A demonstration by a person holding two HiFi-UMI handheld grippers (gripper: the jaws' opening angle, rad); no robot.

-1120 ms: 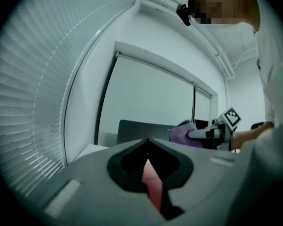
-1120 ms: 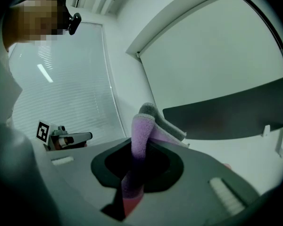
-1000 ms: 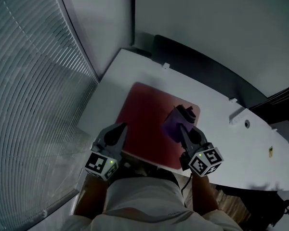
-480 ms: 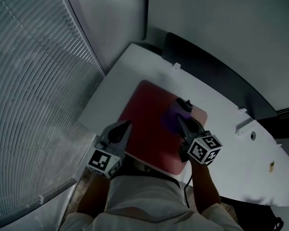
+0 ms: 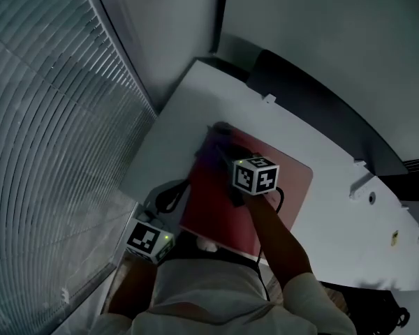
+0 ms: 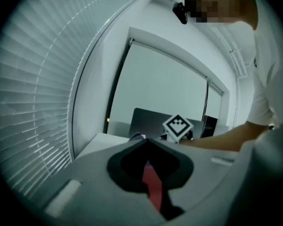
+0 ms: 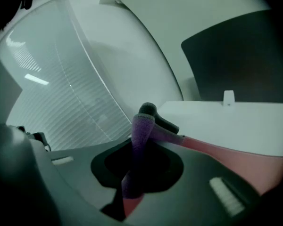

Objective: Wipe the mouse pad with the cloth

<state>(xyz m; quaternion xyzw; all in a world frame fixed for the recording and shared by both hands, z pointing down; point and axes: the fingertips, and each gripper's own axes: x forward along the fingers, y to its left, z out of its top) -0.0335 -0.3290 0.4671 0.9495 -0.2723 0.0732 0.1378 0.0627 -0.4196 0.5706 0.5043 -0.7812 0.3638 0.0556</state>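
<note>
The window blinds point(image 5: 49, 131) fill the whole left side of the head view. To the right of them stands the white worktop point(image 5: 328, 208), which runs from the far left corner to the near right. A dark panel point(image 5: 321, 103) stands behind its far edge.

The red mouse pad point(image 5: 208, 201) lies flat on the near left part of the worktop, and its near edge reaches the near edge of the worktop. The person's right forearm point(image 5: 276, 236) crosses over the pad.

The purple cloth point(image 5: 211, 155) is on the far left corner of the pad. The right tongs point(image 5: 222, 139) are closed on this cloth. In the right gripper view the cloth point(image 7: 140, 140) stands as a folded strip between the two jaws and hangs down to the pad point(image 7: 236, 159).

The left tongs point(image 5: 169, 195) are at the near left, just beside the left edge of the pad. In the left gripper view these tongs point(image 6: 145, 142) have the tips together and they hold nothing; a strip of the red pad point(image 6: 153, 187) shows below them.
</note>
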